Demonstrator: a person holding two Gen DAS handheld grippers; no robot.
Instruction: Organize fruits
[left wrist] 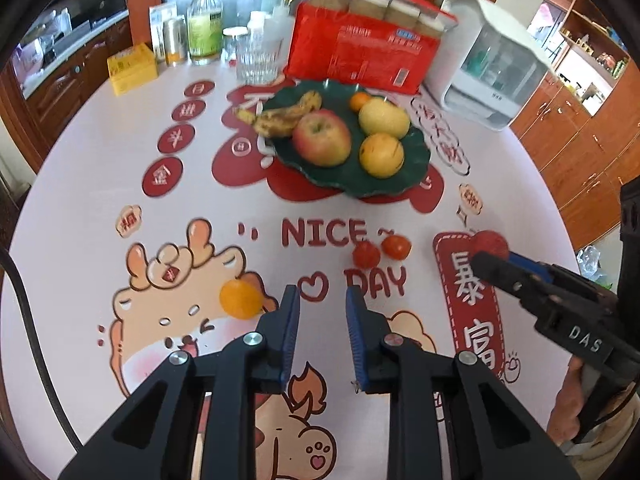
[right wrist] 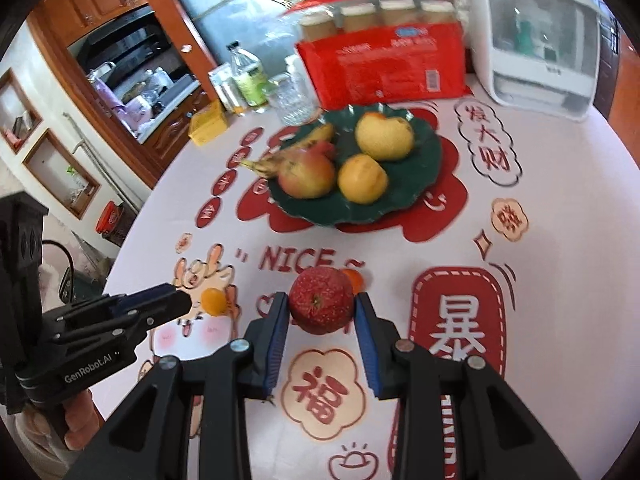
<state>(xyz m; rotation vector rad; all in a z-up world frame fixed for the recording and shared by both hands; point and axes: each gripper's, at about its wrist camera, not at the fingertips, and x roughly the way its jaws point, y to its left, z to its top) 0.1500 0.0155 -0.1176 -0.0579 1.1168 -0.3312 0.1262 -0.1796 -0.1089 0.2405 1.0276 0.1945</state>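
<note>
Already a good part of the fruit sits on the green plate (left wrist: 416, 160), so your job looks to be somewhere past the middle. On that plate you can count a spotted banana (left wrist: 286, 116), a reddish apple (left wrist: 322, 138), a pale pear (left wrist: 384, 120), a yellow-orange fruit (left wrist: 381, 155) at the near edge, and a small orange one (left wrist: 359, 101) at the far edge. Not yet on the plate are the loose pieces lying on the printed tablecloth (left wrist: 80, 216) on your side of the plate: two small red tomatoes (left wrist: 380, 250) close together, and a small orange (left wrist: 240, 299) more to the left of the plate, on the cartoon drawing. Your right gripper (right wrist: 322, 312) has its jaws pressed on a dark red apple (right wrist: 322, 300), one blue pad on each side of it, and this apple is on the near side of the plate, over the tablecloth and well apart from the plate rim. Your left gripper (left wrist: 323, 300) holds nothing; its jaws are drawn in as narrow as they seem to go, with only cloth showing in the slit between the pads, and the small orange lies just beside its left finger. I judge that what is left is to carry the red apple to the plate, where free green surface shows at the near right side, and then to fetch the orange and the two tomatoes.
</note>
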